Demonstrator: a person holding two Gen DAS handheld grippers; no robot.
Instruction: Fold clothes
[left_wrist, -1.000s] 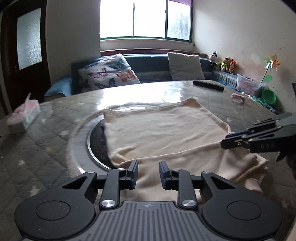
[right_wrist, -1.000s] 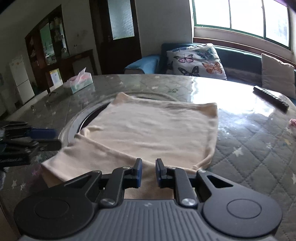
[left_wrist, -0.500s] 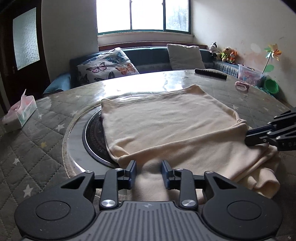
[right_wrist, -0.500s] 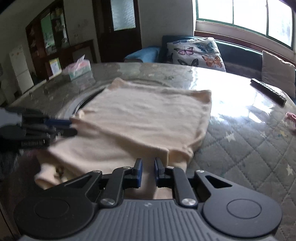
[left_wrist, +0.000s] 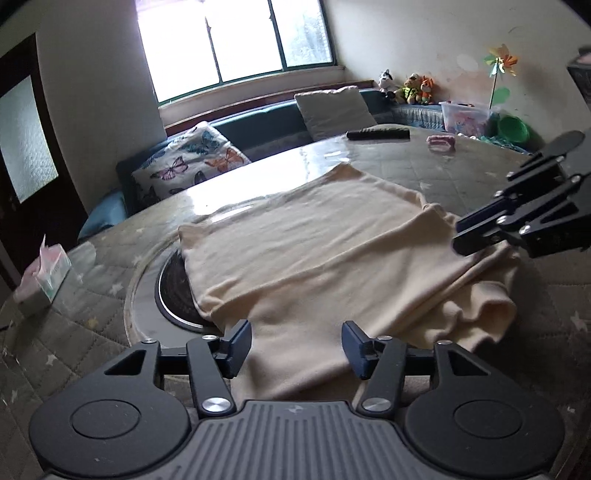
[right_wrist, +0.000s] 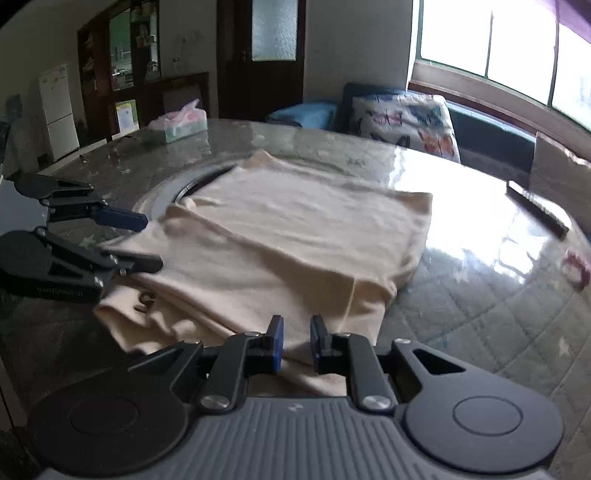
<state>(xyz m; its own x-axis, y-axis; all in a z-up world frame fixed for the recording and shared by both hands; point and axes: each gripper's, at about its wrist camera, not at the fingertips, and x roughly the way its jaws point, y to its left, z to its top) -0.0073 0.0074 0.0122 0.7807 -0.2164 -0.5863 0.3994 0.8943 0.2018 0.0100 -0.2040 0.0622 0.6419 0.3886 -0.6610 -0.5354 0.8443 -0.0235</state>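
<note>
Cloth (left_wrist: 332, 251) lies half-folded on the table (left_wrist: 480, 170) straight ahead of both our tongs, its doubled near edge running crosswise between them, with our left gripper (left_wrist: 296, 345) spread wide and holding nothing while our right gripper (right_wrist: 296, 341) stands narrowly parted over that edge, seemingly gripping nothing.

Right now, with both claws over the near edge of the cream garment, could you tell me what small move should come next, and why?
Probably draw both claws back off the cream garment. The left claw stands wide open, the right claw has parted too, and the near edge already lies folded over the body, bunched only at the near corner. Then smooth that corner.
</note>
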